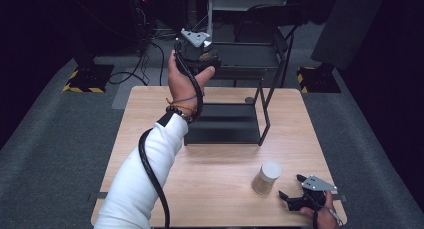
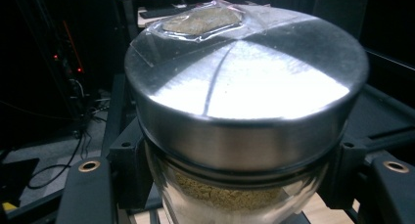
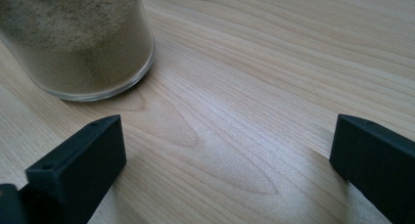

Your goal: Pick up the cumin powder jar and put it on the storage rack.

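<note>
Left gripper view: left gripper jaws clamp a jar; right gripper jaws wide, empty

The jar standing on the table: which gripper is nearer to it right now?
Right. The right gripper rests open on the table just beside the standing jar; the left gripper is raised over the black rack.

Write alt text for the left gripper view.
A glass jar of tan powder with a shiny metal lid sits clamped between the left gripper's black fingers, seen close up. A clear packet of the same powder is taped on the lid; a dark room lies behind.
</note>
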A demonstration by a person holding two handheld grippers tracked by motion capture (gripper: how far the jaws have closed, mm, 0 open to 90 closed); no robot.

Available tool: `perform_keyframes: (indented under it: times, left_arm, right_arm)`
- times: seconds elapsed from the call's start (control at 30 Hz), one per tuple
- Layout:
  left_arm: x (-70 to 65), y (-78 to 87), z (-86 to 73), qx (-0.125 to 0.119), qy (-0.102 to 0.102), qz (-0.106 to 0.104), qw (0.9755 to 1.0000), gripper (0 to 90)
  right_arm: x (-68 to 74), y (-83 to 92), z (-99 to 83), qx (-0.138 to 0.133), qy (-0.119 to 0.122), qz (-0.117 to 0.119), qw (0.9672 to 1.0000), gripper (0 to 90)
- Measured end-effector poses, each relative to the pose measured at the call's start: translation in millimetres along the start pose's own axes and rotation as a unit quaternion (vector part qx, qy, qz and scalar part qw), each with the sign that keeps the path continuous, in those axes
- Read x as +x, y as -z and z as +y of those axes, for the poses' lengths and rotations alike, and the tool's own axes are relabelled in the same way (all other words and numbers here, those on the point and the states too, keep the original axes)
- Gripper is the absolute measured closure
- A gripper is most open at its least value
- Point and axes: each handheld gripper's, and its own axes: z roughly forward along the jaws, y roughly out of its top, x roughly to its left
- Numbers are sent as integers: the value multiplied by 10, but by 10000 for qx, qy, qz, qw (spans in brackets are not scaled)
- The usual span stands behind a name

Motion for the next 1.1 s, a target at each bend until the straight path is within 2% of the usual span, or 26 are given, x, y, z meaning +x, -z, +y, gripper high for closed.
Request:
perform_keyframes:
  times: [0.17,0.43,0.83,1.1]
  left_arm:
    - [22,-104,111,8,34,36,10000,307]
    - [-2,-324,250,81,-97,183,9998,306]
    - [-35,-687,314,285,-94,310,9991,306]
    - [20,-819,311,350,-25,342,9988,306]
  right_arm:
    - [0,0,0,0,-1,0,10000,0]
    - [0,0,0,1,-1,0,10000,0]
    - [2,1,0,0,-5,-10,10000,0]
    - [2,1,0,0,-6,-11,10000,0]
